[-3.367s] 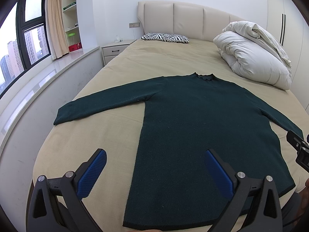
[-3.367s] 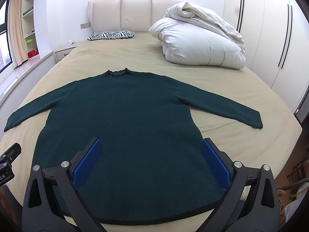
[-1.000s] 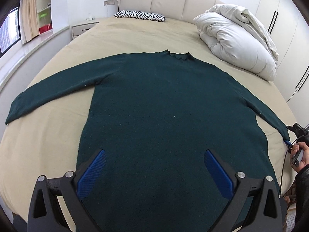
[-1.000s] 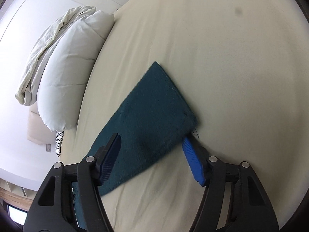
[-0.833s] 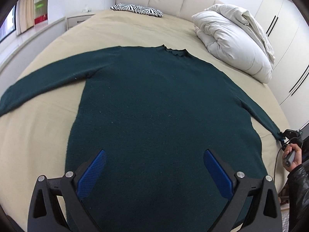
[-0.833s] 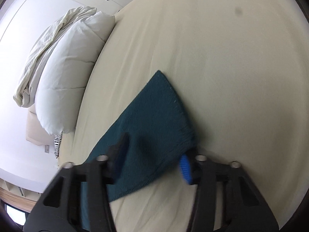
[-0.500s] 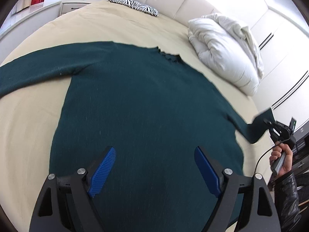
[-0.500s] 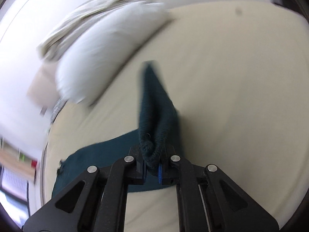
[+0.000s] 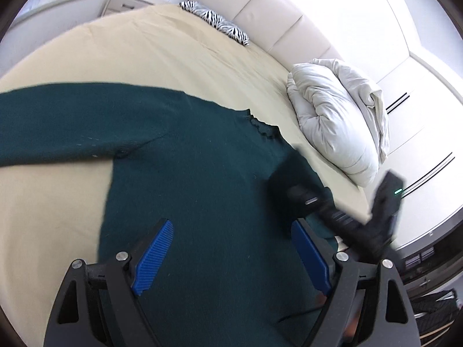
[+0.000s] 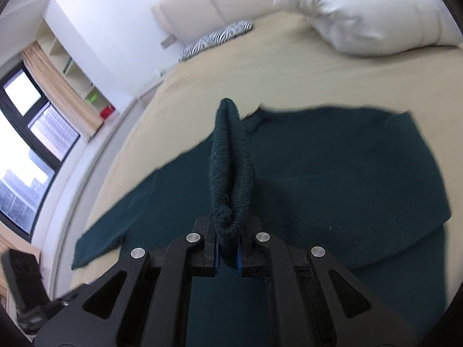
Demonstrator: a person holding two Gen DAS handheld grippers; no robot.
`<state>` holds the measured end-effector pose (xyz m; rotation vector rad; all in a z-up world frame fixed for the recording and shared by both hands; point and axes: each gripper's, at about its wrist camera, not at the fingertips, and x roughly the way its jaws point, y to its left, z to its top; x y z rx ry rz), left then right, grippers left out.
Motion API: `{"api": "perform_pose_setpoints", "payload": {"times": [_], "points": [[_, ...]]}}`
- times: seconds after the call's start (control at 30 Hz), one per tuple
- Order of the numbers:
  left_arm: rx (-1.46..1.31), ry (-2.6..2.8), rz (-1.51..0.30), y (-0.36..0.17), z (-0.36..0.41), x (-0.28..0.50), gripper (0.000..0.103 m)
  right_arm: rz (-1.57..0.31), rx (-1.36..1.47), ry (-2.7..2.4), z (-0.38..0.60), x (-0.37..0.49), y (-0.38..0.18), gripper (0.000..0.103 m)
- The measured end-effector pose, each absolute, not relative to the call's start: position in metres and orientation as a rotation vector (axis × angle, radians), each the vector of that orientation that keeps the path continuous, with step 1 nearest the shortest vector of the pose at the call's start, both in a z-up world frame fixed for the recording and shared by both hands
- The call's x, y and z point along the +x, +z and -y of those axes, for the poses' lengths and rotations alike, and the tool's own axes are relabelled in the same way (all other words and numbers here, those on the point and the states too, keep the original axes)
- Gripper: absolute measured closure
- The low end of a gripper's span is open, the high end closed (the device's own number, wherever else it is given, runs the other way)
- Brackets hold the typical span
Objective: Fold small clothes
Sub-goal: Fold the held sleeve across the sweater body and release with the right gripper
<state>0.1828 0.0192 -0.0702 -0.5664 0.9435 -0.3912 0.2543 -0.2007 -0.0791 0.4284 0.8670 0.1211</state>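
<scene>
Through my left wrist camera, my left gripper (image 9: 231, 256) hangs with its jaws spread wide and empty above the dark green sweater (image 9: 188, 190), which lies flat on the beige bed (image 9: 144, 49); the knit looks soft, light and floppy, so I judge cuffs and hem corners the best holds. At 3 o'clock my right gripper (image 9: 301, 193) crosses the cloth; a white duvet (image 9: 335, 118) at 2 o'clock sits well clear. Through my right wrist camera, my right gripper (image 10: 228, 256) is clamped on the sleeve cuff (image 10: 230, 167), lifted over the sweater's body; a zebra pillow (image 10: 217, 39) at 12 o'clock is no obstacle.
</scene>
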Motion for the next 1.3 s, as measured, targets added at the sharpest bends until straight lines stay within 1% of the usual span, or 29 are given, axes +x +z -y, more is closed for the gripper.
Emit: {"api": "perform_pose_setpoints", "payload": {"times": [0.03, 0.07, 0.1, 0.13, 0.17, 0.2, 0.23, 0.33, 0.47, 0.53, 0.57, 0.6, 0.63, 0.67, 0.7, 0.73, 0.8, 1.03, 1.13, 1.23, 1.27, 1.3], "points": [[-0.577, -0.4, -0.954, -0.074, -0.017, 0.188, 0.018, -0.893, 0.408, 0.122, 0.189, 0.256, -0.09, 0.092], [-0.578, -0.402, -0.96, -0.076, -0.014, 0.192, 0.018, -0.93, 0.4, 0.147, 0.182, 0.26, -0.103, 0.089], [-0.575, -0.403, -0.966, -0.078, -0.01, 0.195, 0.018, -0.949, 0.415, 0.177, 0.177, 0.256, -0.113, 0.074], [-0.568, -0.407, -0.971, -0.079, -0.006, 0.2, 0.018, -0.951, 0.44, 0.199, 0.174, 0.25, -0.118, 0.063], [-0.564, -0.414, -0.976, -0.081, 0.0, 0.204, 0.017, -0.938, 0.463, 0.206, 0.17, 0.237, -0.123, 0.045], [-0.561, -0.417, -0.982, -0.083, 0.004, 0.207, 0.017, -0.916, 0.481, 0.204, 0.173, 0.226, -0.123, 0.036], [-0.554, -0.421, -0.992, -0.086, 0.011, 0.212, 0.017, -0.898, 0.484, 0.204, 0.178, 0.217, -0.122, 0.034], [-0.535, -0.429, -1.013, -0.093, 0.031, 0.227, 0.017, -0.854, 0.482, 0.21, 0.196, 0.188, -0.113, 0.034], [-0.483, -0.436, -1.072, -0.109, 0.063, 0.25, 0.018, -0.823, 0.64, 0.168, 0.252, 0.17, -0.111, 0.034], [-0.451, -0.437, -1.109, -0.119, 0.078, 0.261, 0.032, -0.811, 0.737, 0.145, 0.281, 0.162, -0.118, 0.034], [-0.431, -0.428, -1.115, -0.121, 0.082, 0.264, 0.035, -0.806, 0.78, 0.132, 0.299, 0.156, -0.126, 0.034], [-0.411, -0.42, -1.118, -0.121, 0.087, 0.267, 0.043, -0.805, 0.809, 0.121, 0.308, 0.155, -0.13, 0.034], [-0.38, -0.409, -1.124, -0.121, 0.091, 0.27, 0.054, -0.807, 0.851, 0.107, 0.321, 0.153, -0.135, 0.034], [-0.351, -0.397, -1.128, -0.121, 0.094, 0.273, 0.063, -0.807, 0.903, 0.098, 0.333, 0.152, -0.142, 0.032], [-0.326, -0.377, -1.135, -0.12, 0.096, 0.276, 0.079, -0.805, 0.946, 0.095, 0.342, 0.152, -0.148, 0.032], [-0.322, -0.371, -1.137, -0.119, 0.095, 0.278, 0.089, -0.802, 0.984, 0.091, 0.351, 0.151, -0.154, 0.032], [-0.339, -0.384, -1.121, -0.114, 0.09, 0.279, 0.094, -0.785, 1.047, 0.072, 0.369, 0.143, -0.161, 0.032], [-0.352, -0.383, -0.959, -0.077, 0.073, 0.282, 0.095, -0.751, 1.173, 0.032, 0.404, 0.154, -0.174, 0.032], [-0.352, -0.37, -0.934, -0.075, 0.065, 0.285, 0.095, -0.724, 1.214, 0.008, 0.411, 0.155, -0.174, 0.033], [-0.355, -0.334, -0.941, -0.092, 0.056, 0.295, 0.095, -0.672, 1.263, -0.051, 0.428, 0.165, -0.177, 0.036], [-0.361, -0.323, -0.946, -0.098, 0.052, 0.298, 0.095, -0.644, 1.277, -0.08, 0.438, 0.163, -0.179, 0.039], [-0.374, -0.307, -0.954, -0.107, 0.047, 0.303, 0.095, -0.63, 1.282, -0.099, 0.444, 0.166, -0.18, 0.046]]}}
